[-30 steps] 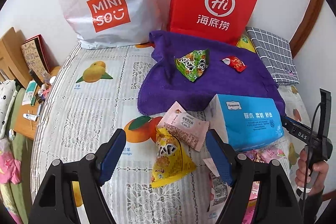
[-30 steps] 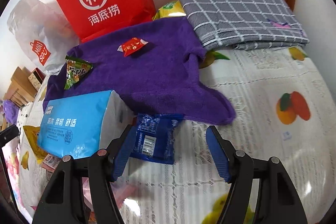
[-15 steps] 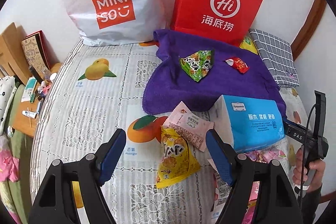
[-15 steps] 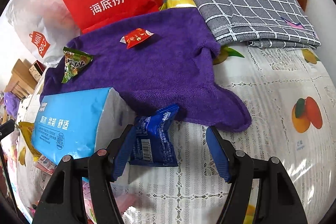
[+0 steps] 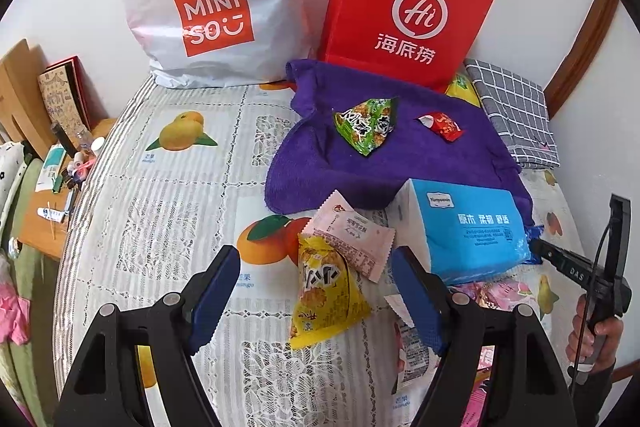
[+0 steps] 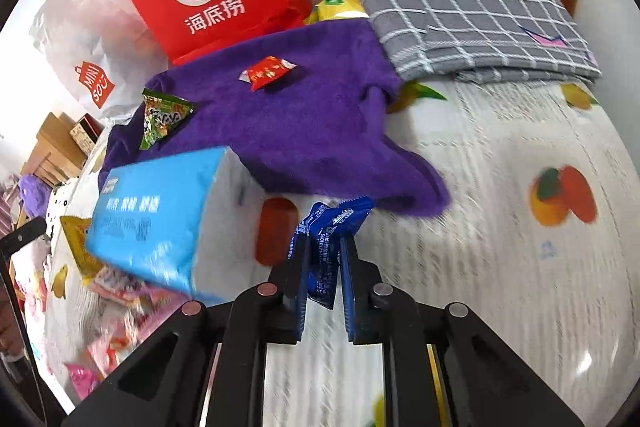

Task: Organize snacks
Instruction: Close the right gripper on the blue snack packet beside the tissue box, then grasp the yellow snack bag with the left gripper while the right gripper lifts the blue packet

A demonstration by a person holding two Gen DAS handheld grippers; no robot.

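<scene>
- Since the earlier frames, the right gripper (image 6: 323, 259) has just been closing: its jaws, then spread on either side of the blue snack packet (image 6: 330, 233), now pinch it, crumpled and lifted between the pads, just in front of the purple towel (image 6: 304, 131).
- Largest among the goods, the blue tissue pack (image 5: 464, 231) lies beside that grasp; it looks soft and bulky, best taken across its short sides.
- On the towel rest a green triangular snack bag (image 5: 366, 125) and a small red candy (image 5: 442, 125), both apart from each other.
- Between the spread, empty jaws of the left gripper (image 5: 316, 287) lies a yellow snack bag (image 5: 324, 299), a pink packet (image 5: 352, 235) touching its top edge.
- Judged by their looks, these foil packets are light, slick and crushable; a sealed seam or corner offers the safest hold, with gentle pressure.
- Loose pink sweets (image 5: 500, 297) lie under the tissue pack's near edge.
</scene>
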